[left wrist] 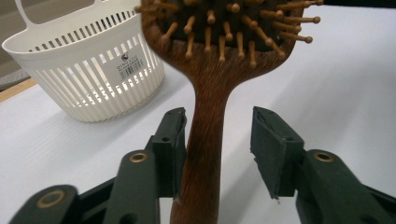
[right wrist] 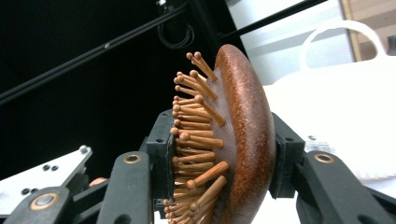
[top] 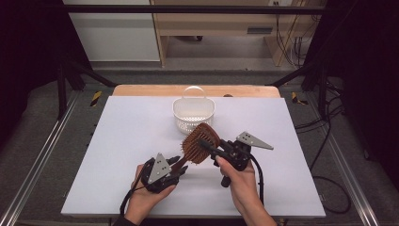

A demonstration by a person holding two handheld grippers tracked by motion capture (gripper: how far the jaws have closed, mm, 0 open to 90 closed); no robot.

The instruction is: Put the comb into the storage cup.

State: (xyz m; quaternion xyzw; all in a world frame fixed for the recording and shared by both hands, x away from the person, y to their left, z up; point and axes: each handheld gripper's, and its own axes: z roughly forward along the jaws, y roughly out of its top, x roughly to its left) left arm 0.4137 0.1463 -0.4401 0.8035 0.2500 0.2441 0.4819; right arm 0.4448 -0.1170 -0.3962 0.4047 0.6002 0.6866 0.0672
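We've got the hairbrush point(top: 200, 142) lifted over the desk's middle: right claw point(top: 205, 144) clamped on its head, left claw point(top: 181, 165) released around the handle. Still left, we reckon: dropping it into the white basket point(top: 193, 114) near the far edge.

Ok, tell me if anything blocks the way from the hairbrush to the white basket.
Nothing visible does. The hairbrush, clamped at its head by the right gripper, hangs just in front of the basket, with bare table between them.
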